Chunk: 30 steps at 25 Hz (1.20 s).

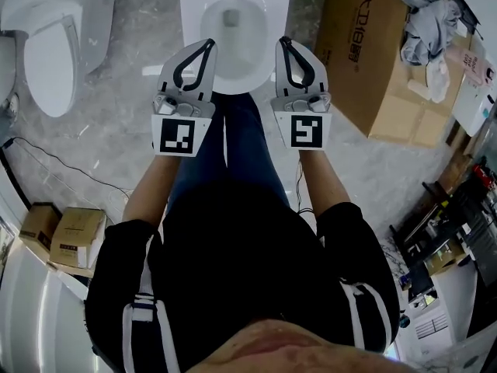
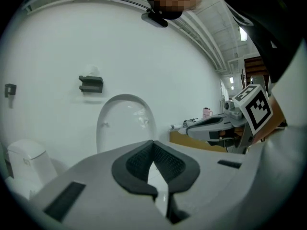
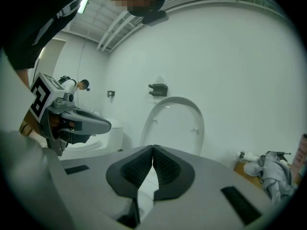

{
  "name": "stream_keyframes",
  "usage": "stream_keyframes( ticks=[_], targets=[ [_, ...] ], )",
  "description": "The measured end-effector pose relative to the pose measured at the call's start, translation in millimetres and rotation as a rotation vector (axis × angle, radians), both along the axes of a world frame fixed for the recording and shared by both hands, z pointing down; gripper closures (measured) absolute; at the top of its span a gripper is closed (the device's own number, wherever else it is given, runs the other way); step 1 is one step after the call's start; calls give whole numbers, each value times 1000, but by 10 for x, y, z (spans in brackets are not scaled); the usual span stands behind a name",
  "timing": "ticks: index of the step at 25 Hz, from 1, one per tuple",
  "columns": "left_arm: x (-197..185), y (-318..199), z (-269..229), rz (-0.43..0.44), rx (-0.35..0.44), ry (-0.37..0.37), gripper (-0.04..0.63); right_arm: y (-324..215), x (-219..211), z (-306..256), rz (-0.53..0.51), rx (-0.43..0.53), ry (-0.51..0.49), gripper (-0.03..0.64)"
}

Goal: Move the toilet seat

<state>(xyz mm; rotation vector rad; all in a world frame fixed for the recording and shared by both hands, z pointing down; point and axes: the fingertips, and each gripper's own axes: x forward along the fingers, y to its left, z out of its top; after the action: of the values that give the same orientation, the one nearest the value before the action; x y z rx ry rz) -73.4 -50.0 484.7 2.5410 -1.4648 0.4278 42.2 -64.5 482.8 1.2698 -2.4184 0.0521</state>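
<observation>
A white toilet [image 1: 196, 29] stands straight ahead with its bowl uncovered. Its seat and lid [image 2: 125, 121] stand upright against the white wall, also in the right gripper view as the raised seat [image 3: 175, 123]. My left gripper [image 1: 208, 43] hangs over the bowl's front left rim, jaws shut on nothing. My right gripper [image 1: 284, 40] hangs over the front right rim, also shut and empty. Both point slightly downward toward the raised seat, well short of it. The left gripper's closed pads [image 2: 165, 164] and the right gripper's closed pads [image 3: 165, 169] touch at their tips.
A second toilet [image 1: 50, 49] stands at the left. A large cardboard box [image 1: 373, 53] with grey cloths [image 1: 427, 18] on it stands right of the toilet. Small boxes [image 1: 66, 235] and a cable [image 1: 70, 162] lie on the floor at left. A black bracket [image 2: 91, 84] hangs on the wall.
</observation>
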Motion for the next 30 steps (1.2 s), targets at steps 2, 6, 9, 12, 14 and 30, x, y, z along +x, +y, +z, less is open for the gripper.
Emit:
stream_keyframes(
  ticks=[2, 6, 9, 12, 14, 30],
  targets=[
    [-21, -15, 155, -2, -7, -10, 588, 1, 11, 169, 1, -17, 3, 595],
    [-4, 4, 474, -2, -44, -15, 588, 12, 31, 486, 1, -51, 11, 595],
    [-14, 33, 701, -3, -71, -18, 588, 59, 39, 740, -6, -84, 27, 595],
    [-26, 78, 907, -9, -100, -19, 588, 115, 61, 972, -5, -111, 37, 595],
    [-44, 100, 1030, -18, -116, -11, 588, 152, 69, 1118, -2, -129, 41, 595],
    [-100, 359, 1941, 8, -196, -94, 588, 411, 81, 2133, -40, -257, 103, 595]
  ],
)
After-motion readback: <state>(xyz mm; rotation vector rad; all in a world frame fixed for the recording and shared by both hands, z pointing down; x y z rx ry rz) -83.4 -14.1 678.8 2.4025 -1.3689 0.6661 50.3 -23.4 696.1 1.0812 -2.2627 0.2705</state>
